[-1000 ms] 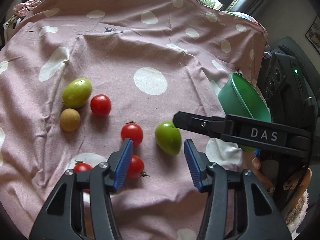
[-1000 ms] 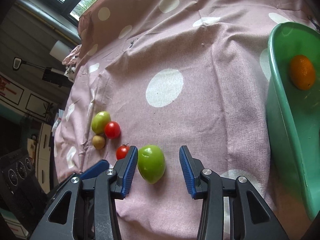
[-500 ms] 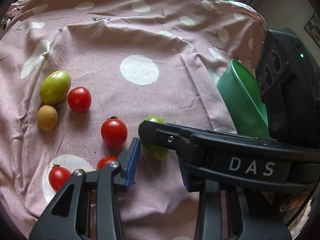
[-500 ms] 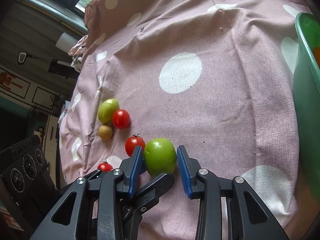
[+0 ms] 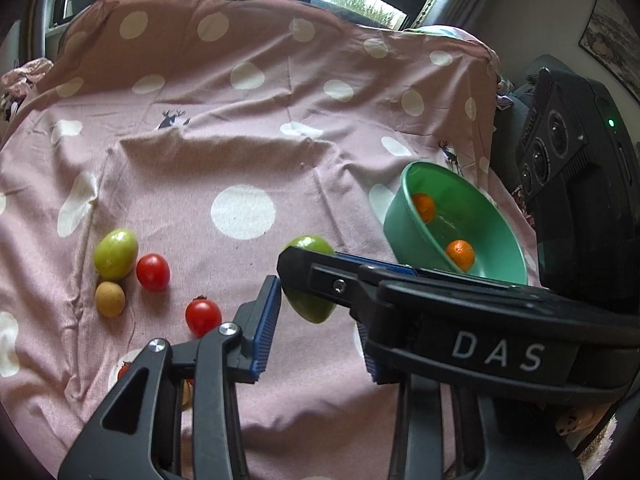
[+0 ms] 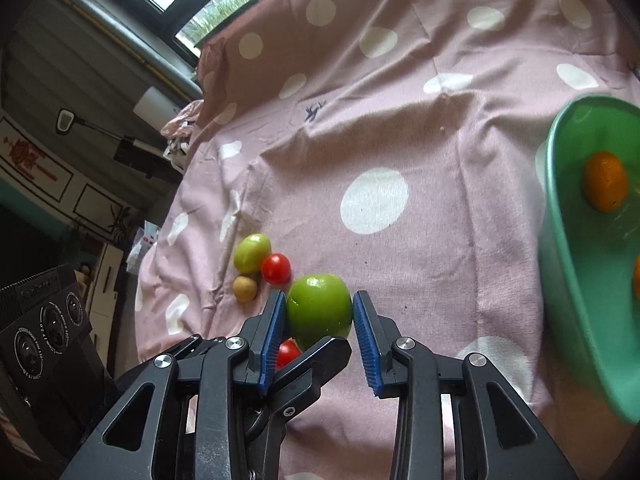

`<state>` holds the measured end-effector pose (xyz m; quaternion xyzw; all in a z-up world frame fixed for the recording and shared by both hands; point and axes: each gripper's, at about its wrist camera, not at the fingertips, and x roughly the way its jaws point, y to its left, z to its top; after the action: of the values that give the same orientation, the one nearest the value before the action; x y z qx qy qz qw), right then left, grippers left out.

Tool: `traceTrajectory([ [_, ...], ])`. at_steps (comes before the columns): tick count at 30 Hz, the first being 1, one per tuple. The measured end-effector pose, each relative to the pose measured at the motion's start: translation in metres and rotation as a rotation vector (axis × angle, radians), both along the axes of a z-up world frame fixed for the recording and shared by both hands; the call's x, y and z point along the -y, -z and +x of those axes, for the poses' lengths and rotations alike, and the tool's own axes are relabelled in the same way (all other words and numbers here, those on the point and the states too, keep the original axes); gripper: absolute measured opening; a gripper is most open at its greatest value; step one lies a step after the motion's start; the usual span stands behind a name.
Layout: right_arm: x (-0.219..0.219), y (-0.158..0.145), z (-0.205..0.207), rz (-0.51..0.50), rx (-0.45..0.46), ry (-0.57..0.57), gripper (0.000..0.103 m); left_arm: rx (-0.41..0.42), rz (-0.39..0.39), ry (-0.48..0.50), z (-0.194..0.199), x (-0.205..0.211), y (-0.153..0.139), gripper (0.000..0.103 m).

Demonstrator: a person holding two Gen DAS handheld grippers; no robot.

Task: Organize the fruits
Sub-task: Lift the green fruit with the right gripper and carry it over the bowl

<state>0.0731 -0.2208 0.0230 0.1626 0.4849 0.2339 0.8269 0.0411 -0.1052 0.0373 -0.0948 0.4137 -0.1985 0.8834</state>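
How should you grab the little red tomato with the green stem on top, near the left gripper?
Grip the red tomato across its round middle, coming down from above. Its sides bulge evenly, so pads sit flat there. The stem points up, so straddle it rather than press on it. It sits apart from the other fruits on the cloth, leaving room both sides.

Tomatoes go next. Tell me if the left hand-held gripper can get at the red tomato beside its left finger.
Probably yes: the red tomato lies bare on the cloth beside the left hand-held gripper; the right hand-held gripper crosses its other side.
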Motion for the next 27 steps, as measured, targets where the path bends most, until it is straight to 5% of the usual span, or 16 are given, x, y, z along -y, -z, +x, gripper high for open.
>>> traceTrajectory([
  [11, 0.071, -0.044, -0.016, 0.068, 0.127, 0.148, 0.038, 0.130, 0.032, 0.125, 0.004, 0.069, -0.038, 0.035],
  [27, 0.154, -0.037, -0.016, 0.088, 0.101, 0.369, 0.038, 0.106, 0.012, 0.254, 0.027, 0.146, -0.029, 0.035],
])
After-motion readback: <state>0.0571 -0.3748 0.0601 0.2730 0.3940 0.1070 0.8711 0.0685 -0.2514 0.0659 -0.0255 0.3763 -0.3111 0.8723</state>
